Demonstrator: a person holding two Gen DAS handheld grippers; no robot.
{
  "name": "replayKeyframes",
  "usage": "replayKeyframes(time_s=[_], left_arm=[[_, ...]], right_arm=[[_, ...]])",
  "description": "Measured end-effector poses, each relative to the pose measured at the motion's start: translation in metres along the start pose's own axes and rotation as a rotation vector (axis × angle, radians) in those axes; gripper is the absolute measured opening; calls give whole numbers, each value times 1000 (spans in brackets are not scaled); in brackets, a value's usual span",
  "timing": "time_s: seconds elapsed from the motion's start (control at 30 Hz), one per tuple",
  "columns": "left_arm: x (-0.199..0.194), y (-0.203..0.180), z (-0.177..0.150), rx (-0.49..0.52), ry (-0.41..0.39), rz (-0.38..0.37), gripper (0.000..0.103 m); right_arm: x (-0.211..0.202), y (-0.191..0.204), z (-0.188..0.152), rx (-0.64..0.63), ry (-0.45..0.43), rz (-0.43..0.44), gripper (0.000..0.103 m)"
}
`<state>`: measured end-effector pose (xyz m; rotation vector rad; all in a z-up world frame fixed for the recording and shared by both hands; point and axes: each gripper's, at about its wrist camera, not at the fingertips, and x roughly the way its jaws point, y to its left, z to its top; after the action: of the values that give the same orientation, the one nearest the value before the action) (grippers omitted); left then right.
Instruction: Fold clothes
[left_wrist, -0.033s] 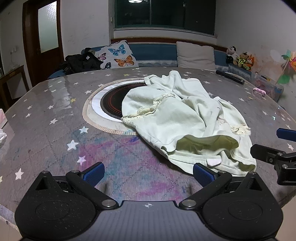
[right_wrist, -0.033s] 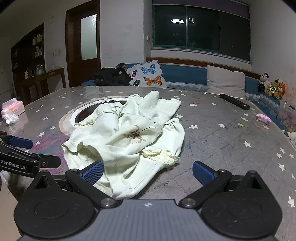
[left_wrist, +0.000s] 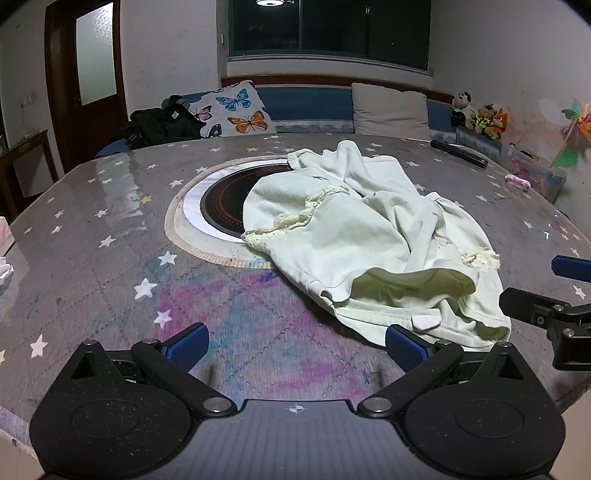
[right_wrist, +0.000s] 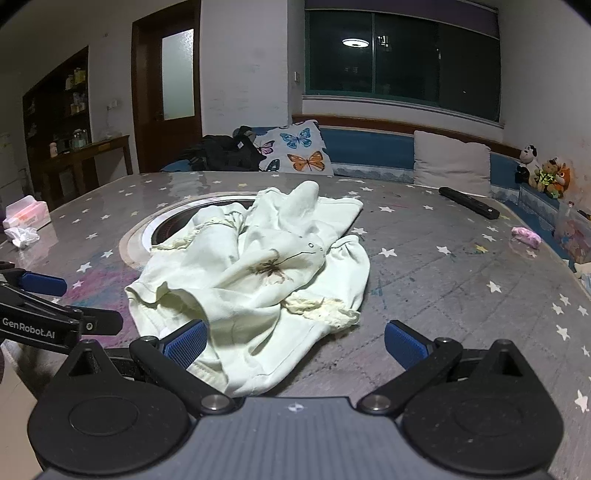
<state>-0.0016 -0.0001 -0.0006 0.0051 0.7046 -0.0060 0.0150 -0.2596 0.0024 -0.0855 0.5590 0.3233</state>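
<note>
Folding hasn't started, I'd say: pale garment (right_wrist: 258, 280) lies crumpled mid-worktop (right_wrist: 443, 295), left gripper (left_wrist: 295, 345) and right gripper (right_wrist: 293, 341) both wide open, empty, needing to grab its near hem.

Both wrist views low at near table (left_wrist: 92, 206) edge, facing window; share crumpled garment (left_wrist: 369, 236) (right_wrist: 258, 266)

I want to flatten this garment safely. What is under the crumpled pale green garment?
The pale green garment lies on the star-print tablecloth and covers the right part of the round black cooktop set in the table. Whatever else lies beneath its folds is hidden.
</note>
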Motion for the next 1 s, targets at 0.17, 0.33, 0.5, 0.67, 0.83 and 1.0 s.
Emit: replayKeyframes(time_s=[0.17, 0.33, 0.5, 0.67, 0.83, 1.0], left_arm=[[-3, 0, -5, 3, 3, -6, 103], [-7, -2, -11, 7, 6, -16, 103], [-6, -1, -13, -4, 23, -30, 103], [-3, 1, -18, -19, 49, -40, 103], [-1, 1, -21, -28, 62, -45, 103], [1, 2, -22, -27, 65, -48, 103]], right_arm=[[-1, 3, -2, -2, -1, 2, 103], [-6, 8, -7, -4, 2, 6, 103], [-5, 11, -13, -16, 20, 11, 103], [-4, 11, -17, -11, 32, 15, 103], [-2, 9, -18, 1, 43, 17, 103], [-1, 8, -18, 3, 49, 16, 103]])
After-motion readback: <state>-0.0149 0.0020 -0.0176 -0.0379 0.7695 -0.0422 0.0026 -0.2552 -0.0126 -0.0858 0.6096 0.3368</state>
